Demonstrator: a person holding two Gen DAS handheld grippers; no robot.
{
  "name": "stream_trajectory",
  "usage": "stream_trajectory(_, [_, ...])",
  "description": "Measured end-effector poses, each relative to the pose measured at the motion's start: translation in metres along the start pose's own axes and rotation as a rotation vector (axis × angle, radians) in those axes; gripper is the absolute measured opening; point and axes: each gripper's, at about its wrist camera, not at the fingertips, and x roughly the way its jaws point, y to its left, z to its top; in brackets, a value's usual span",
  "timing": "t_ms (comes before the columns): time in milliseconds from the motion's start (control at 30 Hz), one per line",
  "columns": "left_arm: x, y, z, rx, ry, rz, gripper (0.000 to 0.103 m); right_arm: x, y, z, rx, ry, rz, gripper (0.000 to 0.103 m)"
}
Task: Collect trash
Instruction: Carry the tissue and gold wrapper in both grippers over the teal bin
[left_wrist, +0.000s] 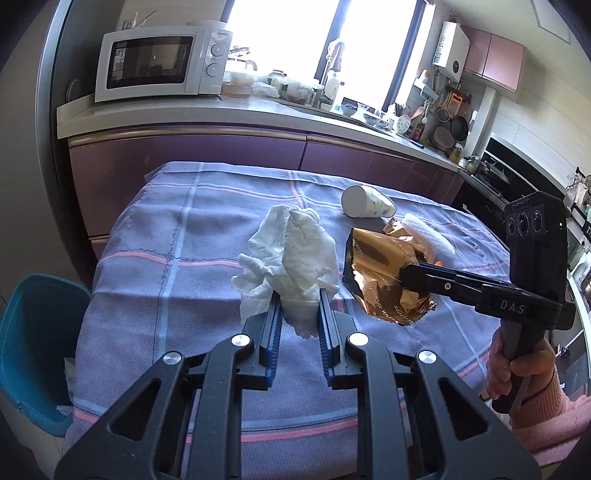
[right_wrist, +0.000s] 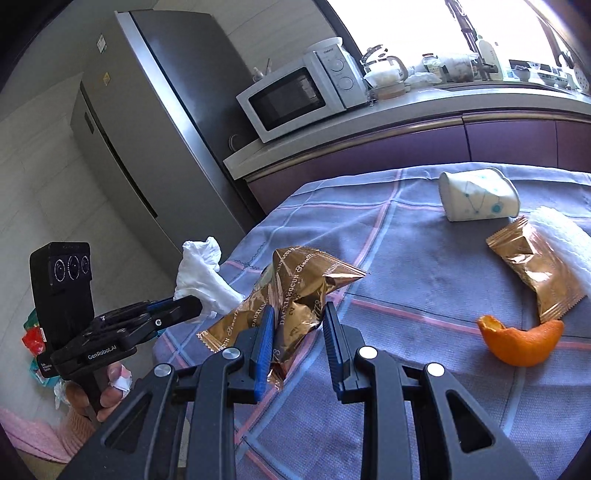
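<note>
Soft crumpled white paper: tissue (left_wrist: 291, 254). Glossy, creased copper foil with printed lettering: wrapper (right_wrist: 295, 295); same shiny foil on second wrapper (right_wrist: 532, 266) near right edge of tablecloth (right_wrist: 424, 288). Matt woven cloth, lilac with pink and pale-blue stripes. Smooth glazed white cup (right_wrist: 476, 199). Pitted matt orange peel (right_wrist: 524, 343). Matt black plastic, ribbed blue pads, bright metal rivets: left hand-held gripper (left_wrist: 299, 306), right hand-held gripper (right_wrist: 299, 321).

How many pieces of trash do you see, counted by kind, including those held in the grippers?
White tissues: 2, one held, one on the table
Gold wrappers: 2, one held, one on the table
Paper cup: 1
Orange peel: 1
Total: 6
</note>
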Motion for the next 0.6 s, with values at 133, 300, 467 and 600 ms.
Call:
stream_trajectory(133, [-0.008, 0.006, -0.002, -0.01, -0.011, 0.023, 0.019, 0.01, 0.01, 0.002, -0.021, 0.017, 0.02, 0.025])
stream_trajectory(300, [-0.018, 0.016, -0.008, -0.026, -0.016, 0.043, 0.019, 0.02, 0.021, 0.003, -0.042, 0.033, 0.045, 0.025])
stream_trajectory(467, [-0.024, 0.024, -0.011, -0.039, -0.02, 0.063, 0.019, 0.031, 0.031, 0.005, -0.055, 0.055, 0.066, 0.025])
stream_trajectory(600, [-0.029, 0.031, -0.014, -0.049, -0.025, 0.082, 0.019, 0.039, 0.04, 0.007, -0.075, 0.068, 0.078, 0.025])
